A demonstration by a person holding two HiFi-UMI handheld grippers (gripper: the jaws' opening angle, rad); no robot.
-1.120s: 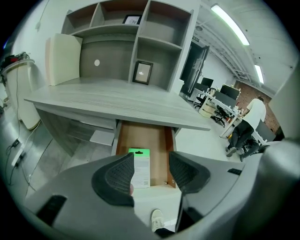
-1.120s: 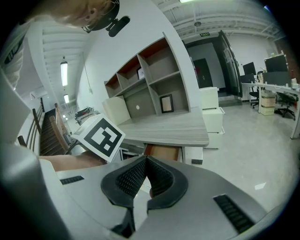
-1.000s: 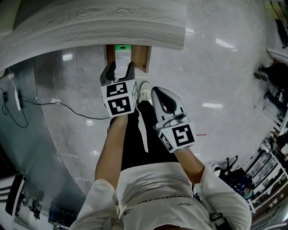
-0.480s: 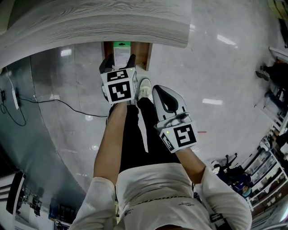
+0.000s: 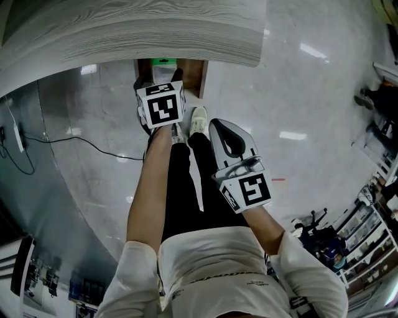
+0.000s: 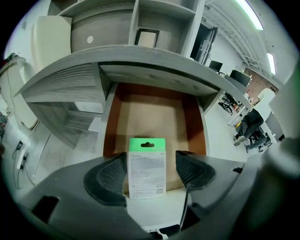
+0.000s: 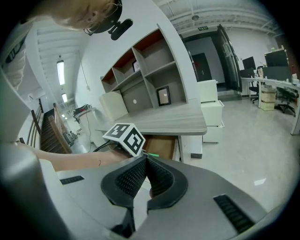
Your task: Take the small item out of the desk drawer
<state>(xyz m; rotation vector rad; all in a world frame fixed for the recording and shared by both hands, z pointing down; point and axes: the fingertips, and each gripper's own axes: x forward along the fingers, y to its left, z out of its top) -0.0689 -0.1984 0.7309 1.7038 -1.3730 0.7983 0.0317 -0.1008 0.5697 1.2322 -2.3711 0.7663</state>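
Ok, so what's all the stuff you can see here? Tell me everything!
desk: one, grey wood, above the drawer
drawer: one, brown, open under the desk
packet: one, white with green top, in the drawer
cable: one, black, on the floor at left
shelves: one set, grey, above the desk
picture frame: one, dark, on the shelves
shoe: one, white, by the drawer
left tongs: one, black, opening, packet between them
right tongs: one, black, shut, nothing in them

Glossy pale stone floor [image 5: 298, 93] with glare spots. Grey wood-grain bench [image 5: 137, 31] on the far side, open cubby shelving [image 6: 133, 21] above it. Ceiling strip lights [image 6: 251, 16]. Dark door [image 7: 199, 63] and office chairs [image 7: 282, 101] far right.
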